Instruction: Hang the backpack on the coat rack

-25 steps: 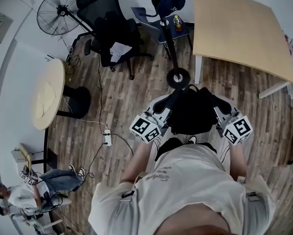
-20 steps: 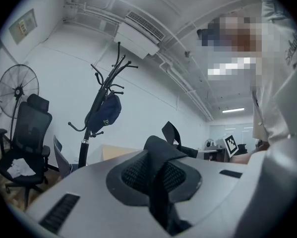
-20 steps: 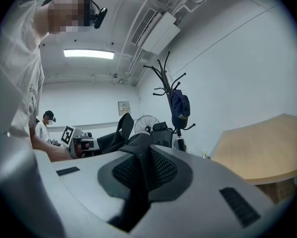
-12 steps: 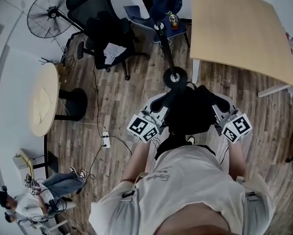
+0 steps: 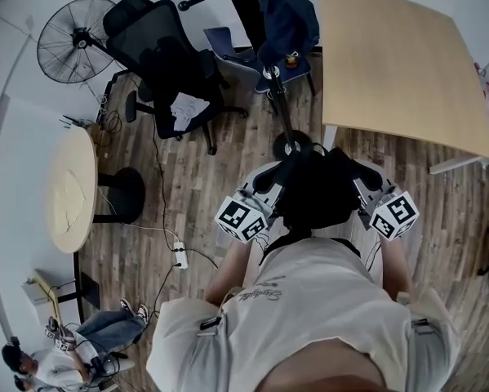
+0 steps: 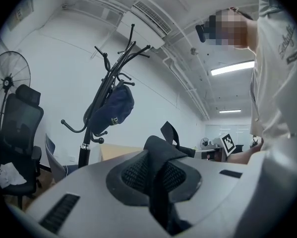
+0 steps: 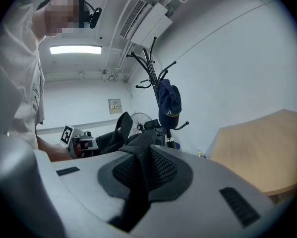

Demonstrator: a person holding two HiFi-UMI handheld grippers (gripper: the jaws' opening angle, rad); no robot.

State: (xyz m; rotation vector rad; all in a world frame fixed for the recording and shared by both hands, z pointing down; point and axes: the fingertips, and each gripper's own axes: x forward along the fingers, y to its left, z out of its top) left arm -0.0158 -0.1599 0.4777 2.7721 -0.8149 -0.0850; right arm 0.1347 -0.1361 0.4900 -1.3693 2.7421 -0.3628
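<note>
Currently both grippers are held out level in front of the person, side by side, with the backpack (image 5: pixel 316 188) slung between them.

Left gripper (image 5: pixel 262 191): fingers (image 6: pixel 89 187) closed on a black strap (image 6: pixel 157 155) of the pack. The strap comes up between the mesh pads and folds over on top.

Right gripper (image 5: pixel 375 191): same picture. Its fingers (image 7: pixel 212 182) are pinched on a second black strap, which runs down the slot between the pads.

Backpack: black and bulky, held clear of the wood floor (image 5: pixel 203 170). Its body sits between the two marker cubes, just ahead of the person's chest in the head view. It is not on the rack.

Coat rack (image 5: pixel 285 109): stands directly ahead. It has a black pole and a round base (image 5: pixel 293 145), which from above lies just beyond the pack's far edge. Curved hooks spread out at the top, and a dark blue cap (image 6: pixel 113 107) hangs from one of them.

Surroundings:
- A black office chair (image 5: pixel 166 55) with paper on its seat stands left of the rack.
- A standing fan (image 5: pixel 68 39) is further left.
- A pale round table (image 5: pixel 71 188) is by the left wall.
- A large wooden table (image 5: pixel 399 55) is right of the rack.
- A white power strip (image 5: pixel 179 254) lies on the floor with its cable.
- A second person (image 5: pixel 73 354) sits in the lower left corner of the head view.
</note>
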